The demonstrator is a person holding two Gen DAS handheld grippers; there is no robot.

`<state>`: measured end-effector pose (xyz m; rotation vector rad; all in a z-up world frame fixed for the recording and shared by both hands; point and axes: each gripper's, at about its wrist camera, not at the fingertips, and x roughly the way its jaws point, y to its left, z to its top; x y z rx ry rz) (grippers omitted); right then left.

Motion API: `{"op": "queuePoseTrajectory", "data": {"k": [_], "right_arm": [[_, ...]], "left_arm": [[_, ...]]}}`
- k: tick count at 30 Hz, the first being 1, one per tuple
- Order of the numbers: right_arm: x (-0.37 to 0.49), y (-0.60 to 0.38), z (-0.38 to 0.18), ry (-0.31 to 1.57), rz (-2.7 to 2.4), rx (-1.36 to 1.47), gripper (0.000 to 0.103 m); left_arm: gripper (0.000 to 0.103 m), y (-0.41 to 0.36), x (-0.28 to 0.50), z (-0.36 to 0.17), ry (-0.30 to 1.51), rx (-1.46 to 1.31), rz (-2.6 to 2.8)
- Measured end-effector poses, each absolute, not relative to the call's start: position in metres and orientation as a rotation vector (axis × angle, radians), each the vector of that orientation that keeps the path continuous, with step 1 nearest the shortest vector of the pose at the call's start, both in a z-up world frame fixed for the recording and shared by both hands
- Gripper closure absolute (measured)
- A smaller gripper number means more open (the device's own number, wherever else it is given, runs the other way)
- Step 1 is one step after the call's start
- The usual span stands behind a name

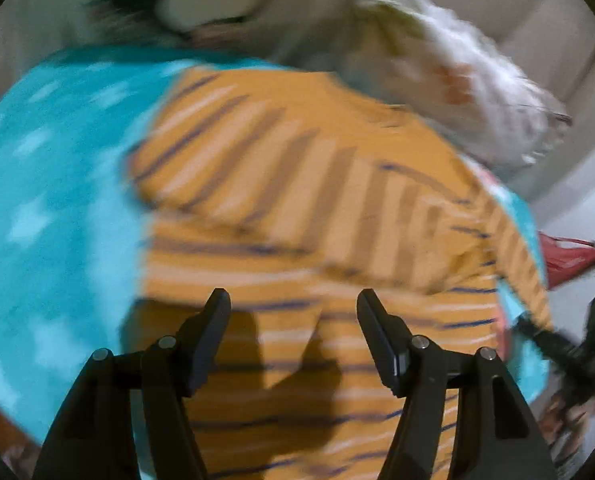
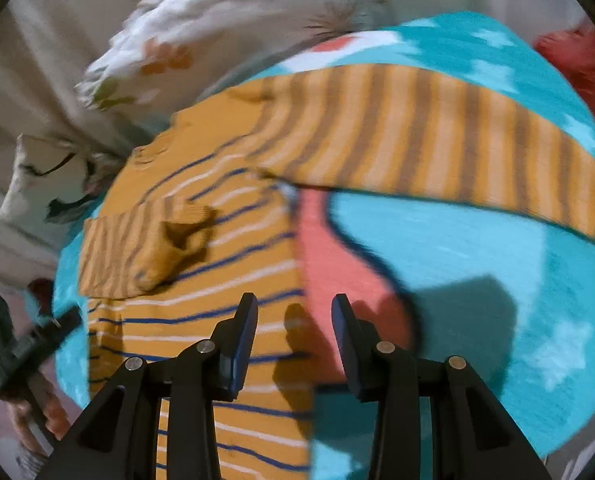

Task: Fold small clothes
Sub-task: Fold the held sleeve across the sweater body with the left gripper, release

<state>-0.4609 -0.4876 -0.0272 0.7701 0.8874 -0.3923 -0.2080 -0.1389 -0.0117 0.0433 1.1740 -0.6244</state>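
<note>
From my left gripper (image 1: pixel 293 300) I see the jaws standing wide apart, with nothing between them; they hang over the orange striped shirt (image 1: pixel 297 208), and I cannot tell if the tips touch the cloth. My right gripper (image 2: pixel 294 304) has its jaws at a narrower gap, also holding nothing, above the side edge of the shirt body where it meets the turquoise blanket (image 2: pixel 477 248). The shirt lies flat on this blanket, one sleeve (image 2: pixel 437 136) stretched out to the side, the other sleeve (image 2: pixel 137 248) folded over the body. A white flowered pillow (image 2: pixel 201 32) lies beyond the shirt. Both pictures are blurred.
</note>
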Motion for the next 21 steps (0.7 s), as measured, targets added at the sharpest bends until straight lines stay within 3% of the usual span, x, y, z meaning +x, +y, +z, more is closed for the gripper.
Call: {"op": "queuePoseTrajectory", "data": {"k": [3,8,12,13,14,15,21], "right_arm": [[-0.431,-0.479,-0.023,0.867,-0.3,0.773,0.047],[-0.376,-0.48,-0.034,0.877,-0.238,0.823,0.039],[-0.339,-0.479,-0.046,0.932,-0.231,0.813,0.039],[-0.327,-0.474,-0.048,0.961,-0.225,0.782,0.043],[-0.319,-0.471,-0.049,0.984,-0.22,0.755,0.067],[-0.312,-0.469,-0.05,1.013,-0.214,0.729,0.093],[-0.312,-0.481,-0.013,0.916,-0.241,0.672,0.095]], "left_arm": [[0.038,-0.098,-0.207,-0.026,1.193,0.046,-0.523],[0.036,-0.073,-0.215,-0.047,1.277,-0.049,-0.56],[0.038,-0.09,-0.228,-0.053,1.29,-0.029,-0.642],[0.066,-0.094,-0.231,-0.055,1.284,0.002,-0.641],[0.094,-0.098,-0.233,-0.052,1.276,0.06,-0.615],[0.094,-0.097,-0.231,-0.05,1.277,0.076,-0.616],[0.097,-0.056,-0.216,-0.029,1.253,0.035,-0.551]]}}
